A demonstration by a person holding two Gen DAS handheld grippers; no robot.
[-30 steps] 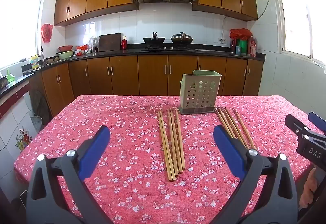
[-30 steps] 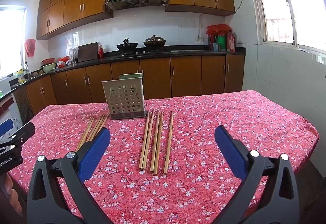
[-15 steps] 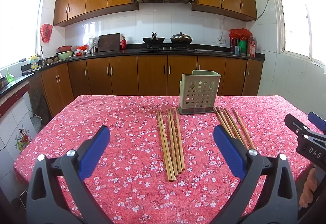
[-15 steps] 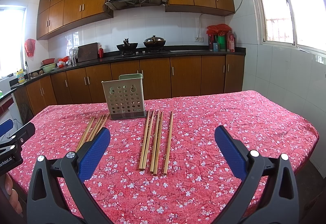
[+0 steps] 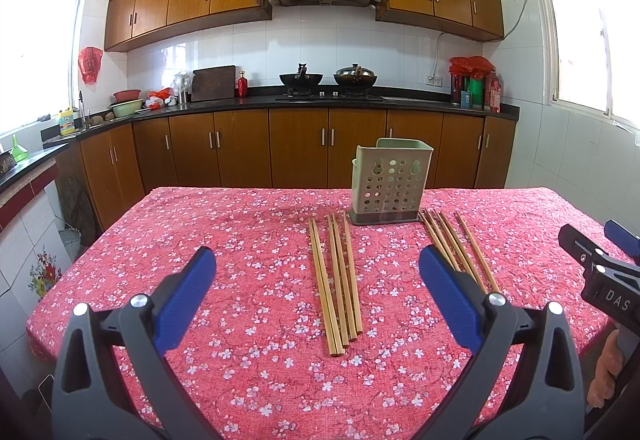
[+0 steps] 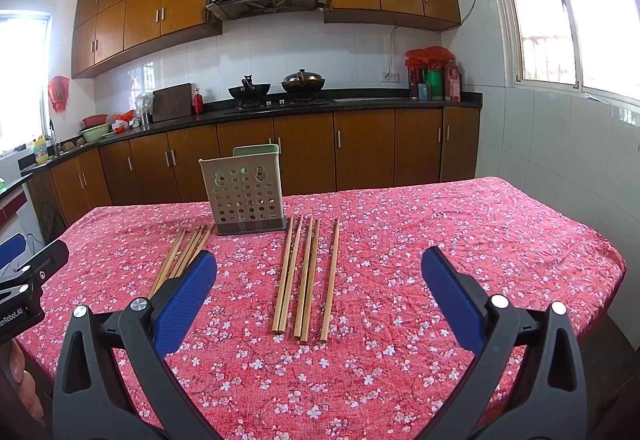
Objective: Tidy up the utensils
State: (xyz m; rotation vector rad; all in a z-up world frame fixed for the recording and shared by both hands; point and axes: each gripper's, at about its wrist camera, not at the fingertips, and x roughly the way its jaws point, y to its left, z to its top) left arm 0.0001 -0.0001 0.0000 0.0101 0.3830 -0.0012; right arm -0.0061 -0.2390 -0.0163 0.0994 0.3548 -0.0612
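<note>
Holding both grippers, left (image 5: 316,280) and right (image 6: 318,280), with fingers spread and empty, you faced two chopstick bundles (image 5: 336,280) (image 6: 306,276) flanking the perforated holder (image 5: 390,181) near the worktop's far edge; best to pinch one bundle mid-length.

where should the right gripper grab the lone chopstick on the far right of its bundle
Grip the outermost chopstick near its near end, coming straight down from above with the fingers spanning its width. It lies flat on the tablecloth, set slightly apart from its neighbours, so there is room for a finger. The right gripper is open.
</note>
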